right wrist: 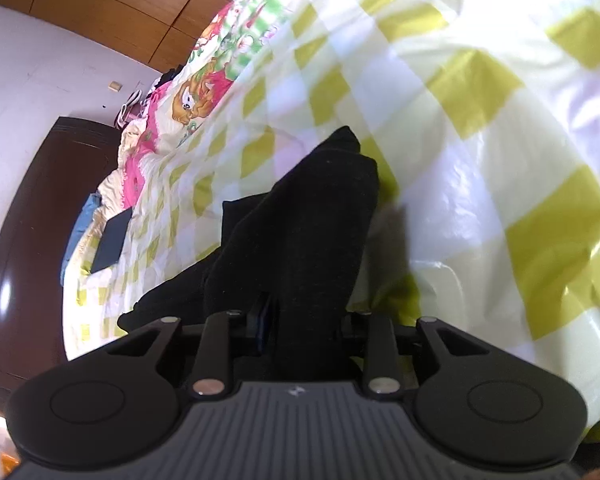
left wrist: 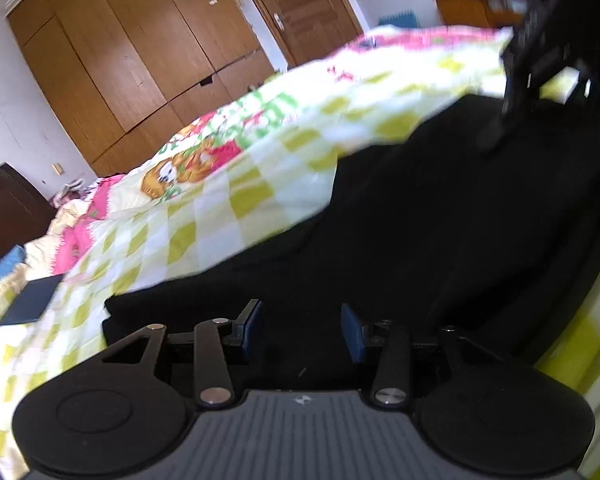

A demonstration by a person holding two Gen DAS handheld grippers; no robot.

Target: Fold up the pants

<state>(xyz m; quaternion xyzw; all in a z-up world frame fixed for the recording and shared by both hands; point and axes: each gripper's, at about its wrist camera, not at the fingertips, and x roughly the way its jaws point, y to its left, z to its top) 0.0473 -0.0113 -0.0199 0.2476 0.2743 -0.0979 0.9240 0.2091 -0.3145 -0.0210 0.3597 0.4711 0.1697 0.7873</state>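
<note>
**One pair of pants, two grippers on the bed**

We see one pair of black pants (left wrist: 440,216) lying on the bed (left wrist: 236,200), over its checked quilt. Our right gripper (right wrist: 306,328) has its jaws clenched on a fold of the pants. Our left gripper (left wrist: 302,330) hovers over the cloth, jaws released. One dark flat book (left wrist: 32,300) lies apart.

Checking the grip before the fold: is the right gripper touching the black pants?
Touching. In the right wrist view the black pants run up between the fingers of the right gripper and fill the space between them.
</note>
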